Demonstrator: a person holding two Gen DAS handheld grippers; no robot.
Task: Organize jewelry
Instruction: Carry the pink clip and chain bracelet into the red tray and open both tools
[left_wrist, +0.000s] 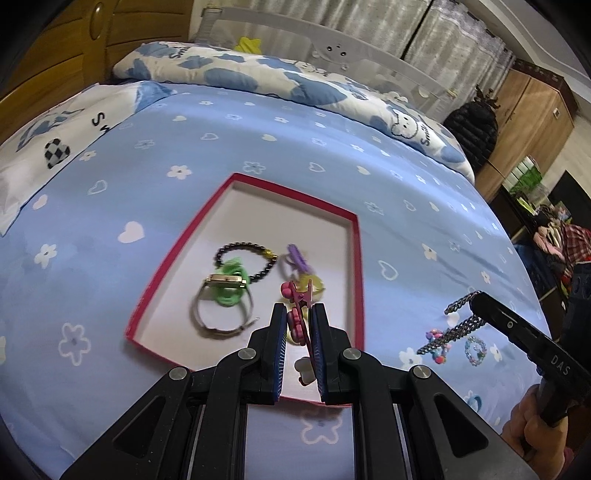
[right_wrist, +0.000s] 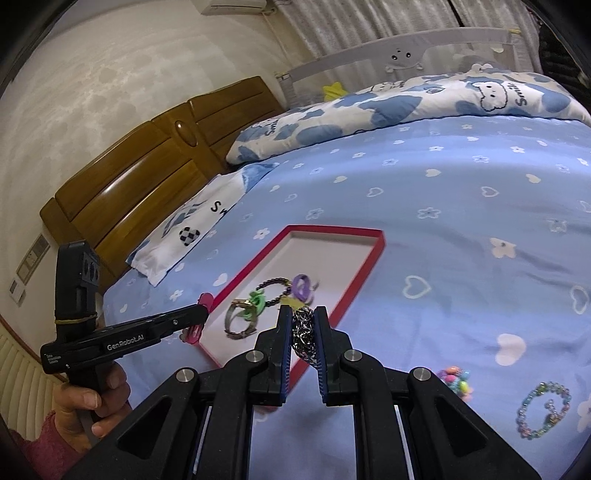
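Observation:
My left gripper (left_wrist: 299, 309) is shut on a pink flower hair clip (left_wrist: 295, 319), held above the near end of a red-rimmed tray (left_wrist: 357, 266) on the bed. In the tray lie a black bead bracelet (left_wrist: 264, 258), a green hair tie (left_wrist: 232, 291), a watch (left_wrist: 218, 314), a purple hair tie (left_wrist: 295, 256) and a yellow piece (left_wrist: 314, 285). My right gripper (right_wrist: 302, 311) is shut on a silver chain (right_wrist: 304, 334) just right of the tray's near corner (right_wrist: 306, 363). The chain (left_wrist: 452, 326) hangs from that gripper (left_wrist: 476, 298) in the left wrist view.
Two colourful bead bracelets (right_wrist: 545, 410) (right_wrist: 456, 378) lie on the blue bedsheet (right_wrist: 461, 240) right of the tray. A patterned duvet (left_wrist: 295, 81) is bunched at the far side, and a wooden headboard (right_wrist: 147, 177) stands to the left. A hand (right_wrist: 96, 406) holds the left gripper's handle.

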